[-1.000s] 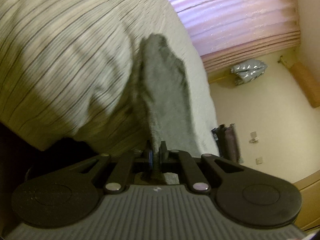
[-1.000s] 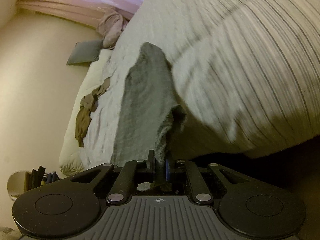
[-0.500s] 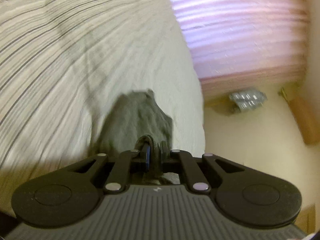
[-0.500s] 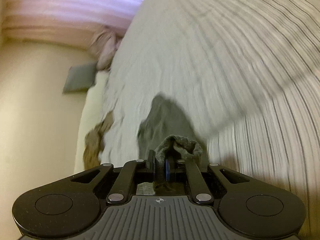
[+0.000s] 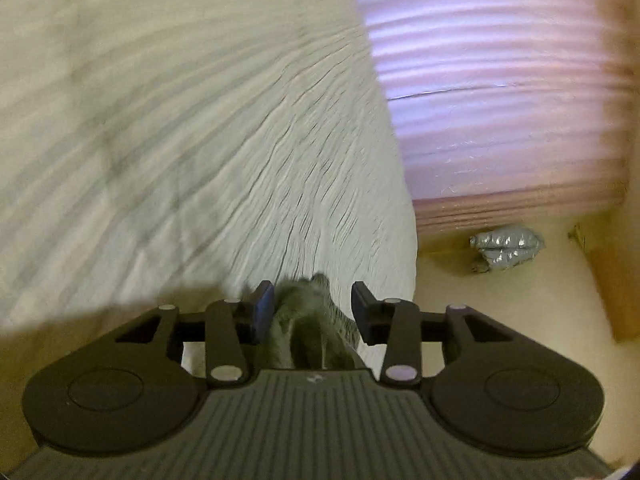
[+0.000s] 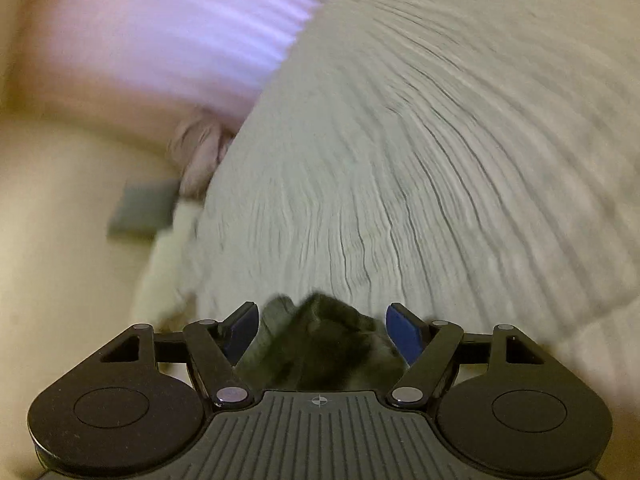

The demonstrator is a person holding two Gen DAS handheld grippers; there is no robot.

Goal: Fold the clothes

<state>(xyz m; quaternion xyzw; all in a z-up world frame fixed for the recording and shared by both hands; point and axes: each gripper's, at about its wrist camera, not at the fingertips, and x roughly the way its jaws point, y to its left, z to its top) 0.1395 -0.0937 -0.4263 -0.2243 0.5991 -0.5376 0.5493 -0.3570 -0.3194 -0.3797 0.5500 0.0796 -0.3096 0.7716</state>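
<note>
Between the two blue pads of the left gripper (image 5: 313, 312) lies a bunched fold of the grey garment (image 5: 310, 336); the jaws are opening, and the pads stand apart from the cloth on both sides, so nothing is pressed. The right gripper (image 6: 320, 330) shows the same: its jaws are opening and already stand wide, with a crumpled dark grey lump of the same garment (image 6: 320, 344) lying loose between the pads. The garment is one piece, of soft, fuzzy grey cloth, folded over on itself, and most of it is hidden under the gripper bodies. It rests on the striped bed cover (image 5: 180, 140), near the edge of the bed that faces the floor in the left wrist view. The cover is pale with thin dark lines and many fine wrinkles. Beyond that edge, one silver crumpled bag (image 5: 507, 245) lies on the floor at the foot of the pink pleated curtain (image 5: 500, 92), and a brown wooden piece (image 5: 604, 280) stands at the wall. In the right wrist view, past the far corner of the bed, one pinkish bundle of cloth (image 6: 200, 152) hangs by the curtain, and one flat grey pad (image 6: 146, 210) lies beside the bed. Both views are blurred.
</note>
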